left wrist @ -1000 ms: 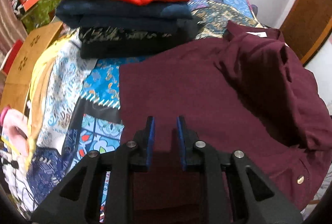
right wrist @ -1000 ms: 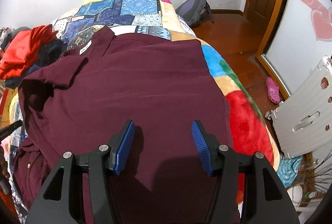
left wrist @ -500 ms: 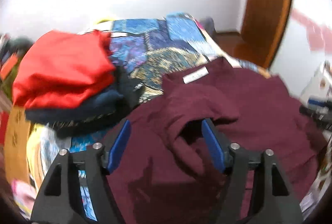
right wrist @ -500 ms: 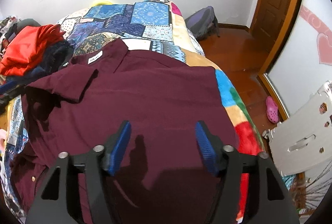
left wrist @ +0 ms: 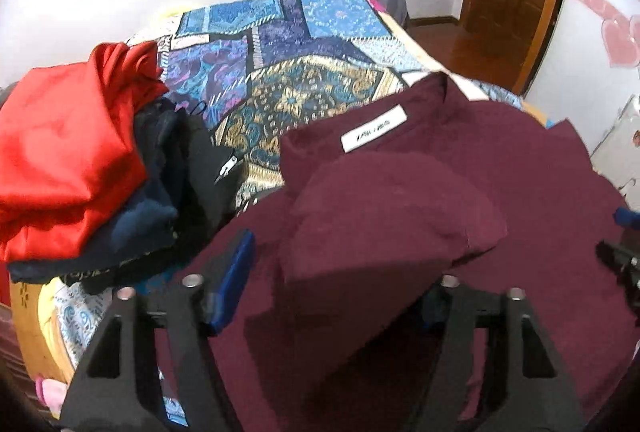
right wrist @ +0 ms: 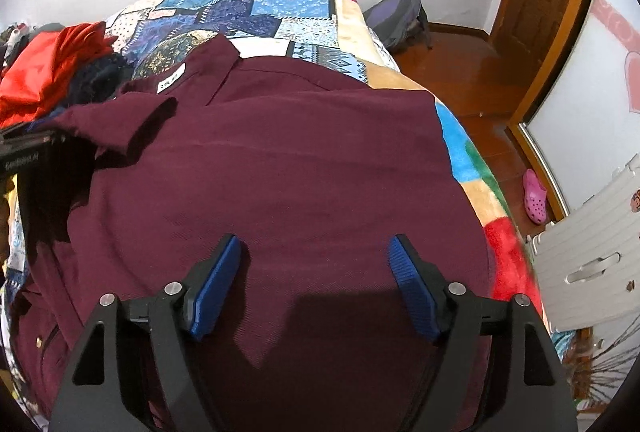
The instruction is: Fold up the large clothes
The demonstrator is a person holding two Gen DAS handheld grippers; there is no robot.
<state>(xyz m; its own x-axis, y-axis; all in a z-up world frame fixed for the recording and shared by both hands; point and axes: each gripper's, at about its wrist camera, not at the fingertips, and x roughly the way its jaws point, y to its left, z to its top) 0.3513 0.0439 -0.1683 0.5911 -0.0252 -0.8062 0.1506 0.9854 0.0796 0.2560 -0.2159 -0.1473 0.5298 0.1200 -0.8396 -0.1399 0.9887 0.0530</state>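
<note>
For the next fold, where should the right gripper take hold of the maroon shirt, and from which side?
Probably the straight side edge of the maroon shirt nearest the colourful blanket, coming in from that open side. There the cloth lies flat with a free, unblocked border. The right gripper hovers open over the shirt's middle, where nothing offers a pinch.

Even, bright indoor light in both views. The right gripper (right wrist: 314, 286) casts a soft shadow on the maroon shirt (right wrist: 280, 172) beneath it. Left view slightly motion-blurred. Fisheye bending and black vignetting at all corners.
</note>
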